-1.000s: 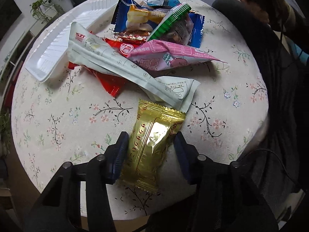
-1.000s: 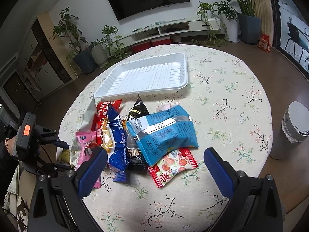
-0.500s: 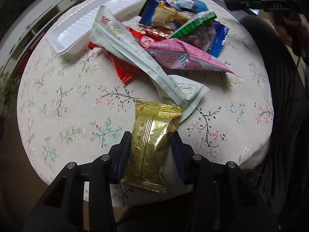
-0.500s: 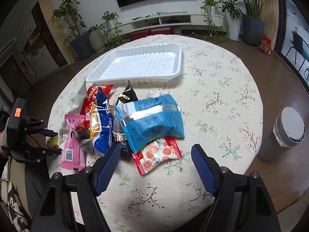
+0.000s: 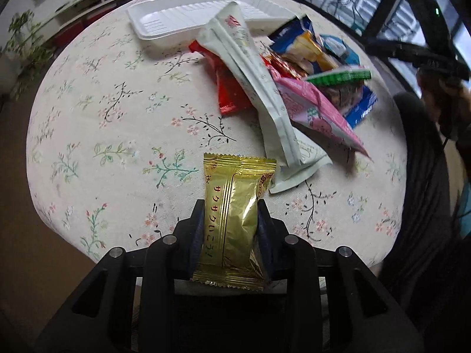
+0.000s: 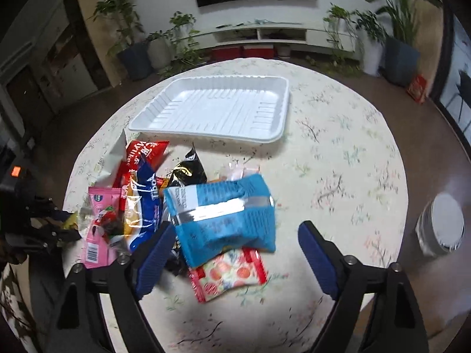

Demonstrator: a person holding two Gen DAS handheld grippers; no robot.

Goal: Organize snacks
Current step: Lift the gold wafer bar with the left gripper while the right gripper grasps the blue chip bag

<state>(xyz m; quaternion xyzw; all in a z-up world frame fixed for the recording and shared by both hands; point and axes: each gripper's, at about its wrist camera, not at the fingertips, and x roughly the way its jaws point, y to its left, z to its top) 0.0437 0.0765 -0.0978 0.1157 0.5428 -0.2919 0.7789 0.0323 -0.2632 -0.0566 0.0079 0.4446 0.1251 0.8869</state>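
Note:
A gold snack packet [image 5: 235, 214] stands between the jaws of my left gripper [image 5: 231, 206]. The jaws are closing and both pads press its sides at the table's near edge. Beyond it lies a heap of packets: a long pale green one [image 5: 256, 88], a pink one [image 5: 312, 108] and a red one [image 5: 226, 91]. The white tray [image 5: 164, 20] sits behind them, with nothing in it in the right wrist view [image 6: 217, 107]. My right gripper [image 6: 238, 229] hovers over a light blue packet [image 6: 223, 209]. Its jaws are opening, wide of the packet and not touching it.
A strawberry-print packet [image 6: 229, 270], a dark blue packet [image 6: 145, 206] and a black packet [image 6: 188, 170] lie around the light blue one. A white cylinder [image 6: 441, 226] stands on the floor at the right. A dark chair back [image 5: 426, 176] crowds the table's right edge.
The left jaws have narrowed onto the gold packet, and the wrist has rolled so the packet now stands straight. The right gripper has shifted across the table, bringing the light blue packet between its fingers.

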